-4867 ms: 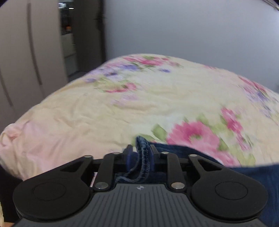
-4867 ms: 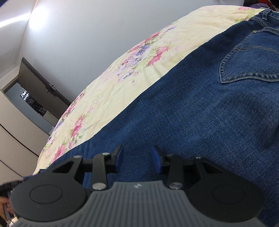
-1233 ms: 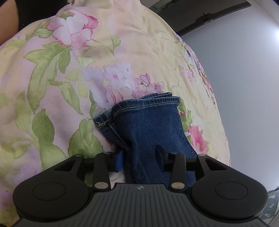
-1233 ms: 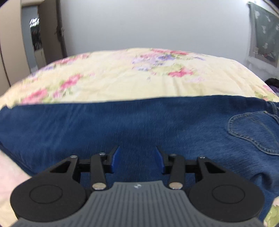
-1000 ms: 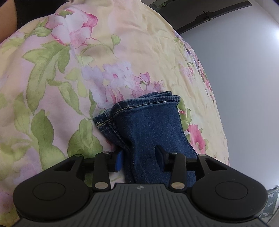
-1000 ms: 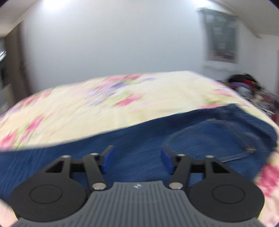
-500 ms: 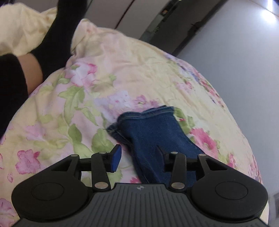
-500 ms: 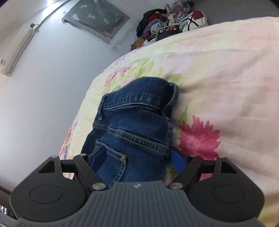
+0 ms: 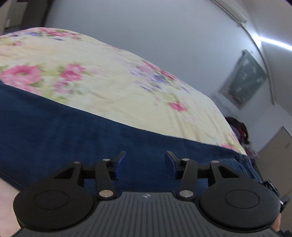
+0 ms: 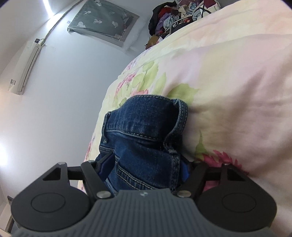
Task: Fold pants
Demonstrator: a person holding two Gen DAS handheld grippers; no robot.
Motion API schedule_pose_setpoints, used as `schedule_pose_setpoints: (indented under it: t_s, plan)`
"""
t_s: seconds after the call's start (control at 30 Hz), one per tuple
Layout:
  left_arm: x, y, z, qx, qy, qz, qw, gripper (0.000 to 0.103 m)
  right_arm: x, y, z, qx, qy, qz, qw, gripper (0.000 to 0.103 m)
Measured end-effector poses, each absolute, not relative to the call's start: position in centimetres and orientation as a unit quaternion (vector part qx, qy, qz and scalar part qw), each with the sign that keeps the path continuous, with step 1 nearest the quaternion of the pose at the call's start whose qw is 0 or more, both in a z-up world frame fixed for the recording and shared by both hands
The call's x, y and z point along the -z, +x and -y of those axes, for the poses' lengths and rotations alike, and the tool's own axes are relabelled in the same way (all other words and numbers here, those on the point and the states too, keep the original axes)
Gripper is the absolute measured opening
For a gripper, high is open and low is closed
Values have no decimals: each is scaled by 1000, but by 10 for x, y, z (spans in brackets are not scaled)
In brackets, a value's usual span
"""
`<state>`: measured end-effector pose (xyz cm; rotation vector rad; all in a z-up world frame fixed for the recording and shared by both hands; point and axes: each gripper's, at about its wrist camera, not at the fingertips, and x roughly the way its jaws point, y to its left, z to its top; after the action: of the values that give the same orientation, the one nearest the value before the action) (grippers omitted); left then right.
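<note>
The blue jeans (image 9: 73,131) lie stretched across the flowered bed cover (image 9: 109,73). My left gripper (image 9: 145,158) hovers over the middle of the folded leg. Its jaws are opening, nothing is pinched between the pads, and the denim lies beneath them. In the right wrist view the waistband end of the jeans (image 10: 146,124) bunches up against the cover (image 10: 228,91). My right gripper (image 10: 146,162) straddles that bunched waistband. Its jaws are closing, with the denim between the blue pads (image 10: 184,169), and a gap still shows at the left pad.
A pile of clothes (image 10: 175,16) lies beyond the bed's far end, also seen as a dark heap (image 9: 239,129). A green wall hanging (image 10: 104,20) and an air conditioner (image 10: 27,67) are on the white wall. The bed's edge drops off at the left of the waistband.
The left gripper left the cuff end and swung along the leg to its middle, jaws wider. The right gripper moved to the waistband, and its jaws have narrowed around it.
</note>
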<state>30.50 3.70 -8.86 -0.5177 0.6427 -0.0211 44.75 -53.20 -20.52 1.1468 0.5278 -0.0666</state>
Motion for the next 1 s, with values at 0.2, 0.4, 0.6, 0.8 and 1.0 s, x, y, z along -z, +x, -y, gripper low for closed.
schedule_pose_setpoints:
  t_s: [0.2,0.4,0.6,0.8,1.0]
  plan:
    - [116,360,64,123,-202,-402,884,58,204,453,533,17,524,-264,810,65]
    - [143,350,126,166,-75,-458,870,58,204,462,535,15,504,-287,815,48]
    - [142,331,131,195,-43,-463,863,57,186,456,547,-17,523,-230,821,24]
    - [135,335,89,188,-159,-430,869,50,203,466,546,32,527,-282,801,23]
    - [144,346,55,131,-193,-448,863,55,190,466,543,21,503,-276,819,23]
